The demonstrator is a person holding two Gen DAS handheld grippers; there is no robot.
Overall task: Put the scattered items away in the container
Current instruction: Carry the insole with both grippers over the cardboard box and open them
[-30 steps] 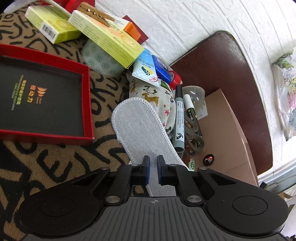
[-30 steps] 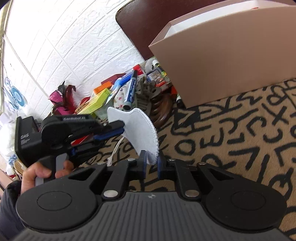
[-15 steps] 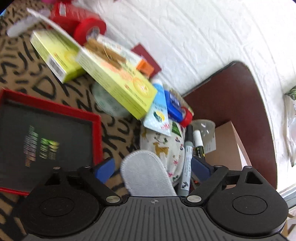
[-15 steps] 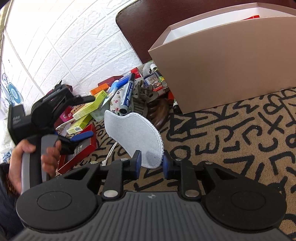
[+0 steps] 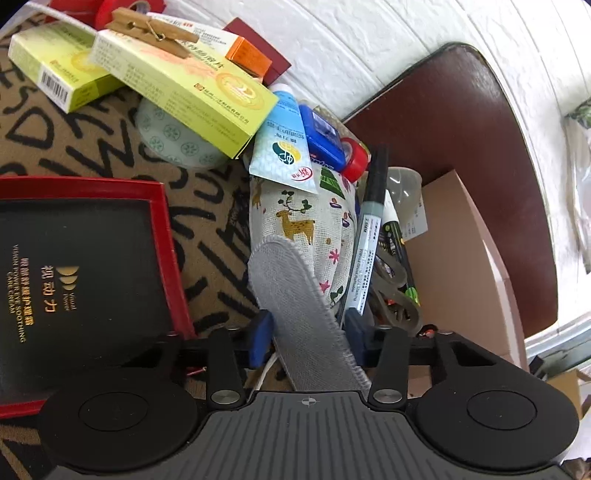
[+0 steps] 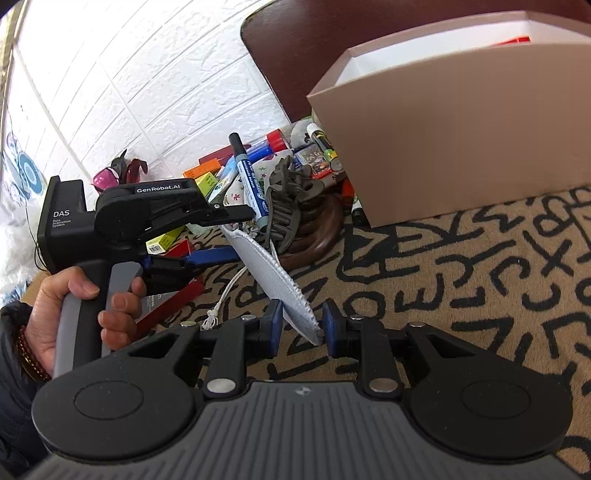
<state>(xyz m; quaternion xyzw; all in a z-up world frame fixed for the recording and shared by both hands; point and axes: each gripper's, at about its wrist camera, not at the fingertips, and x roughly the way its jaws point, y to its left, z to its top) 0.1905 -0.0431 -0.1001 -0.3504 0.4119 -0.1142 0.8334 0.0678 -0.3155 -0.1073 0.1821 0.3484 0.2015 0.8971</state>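
Grey insole, left claw closing again

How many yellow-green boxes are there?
2. One box lies at the far left on the patterned cloth. The other box, nearer the wall, has a wooden clothespin on top. The pile may hide more.
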